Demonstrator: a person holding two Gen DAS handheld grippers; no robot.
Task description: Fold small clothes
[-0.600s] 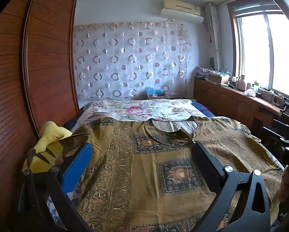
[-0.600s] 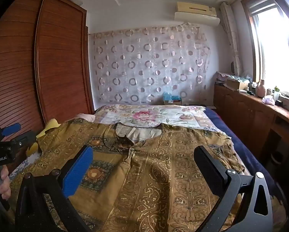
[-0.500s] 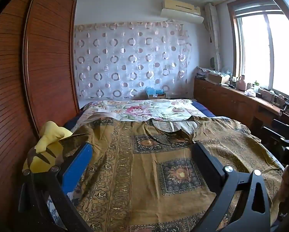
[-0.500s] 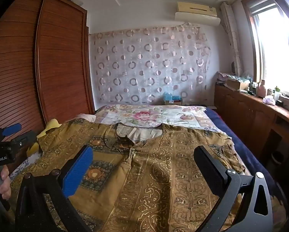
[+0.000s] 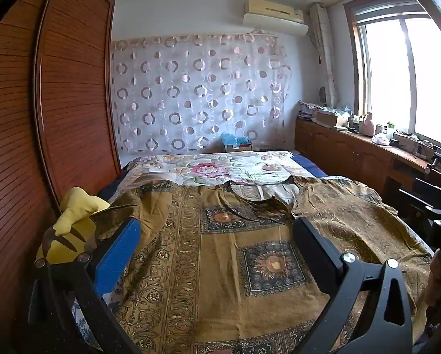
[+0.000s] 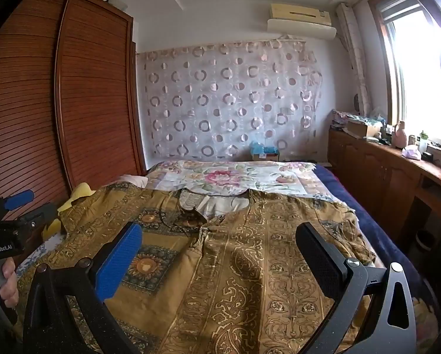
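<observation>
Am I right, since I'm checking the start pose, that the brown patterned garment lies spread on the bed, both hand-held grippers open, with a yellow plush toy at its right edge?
Not quite: the yellow plush toy sits at the left edge of the brown patterned garment, by the wardrobe, as the left wrist view shows. The rest holds.
</observation>
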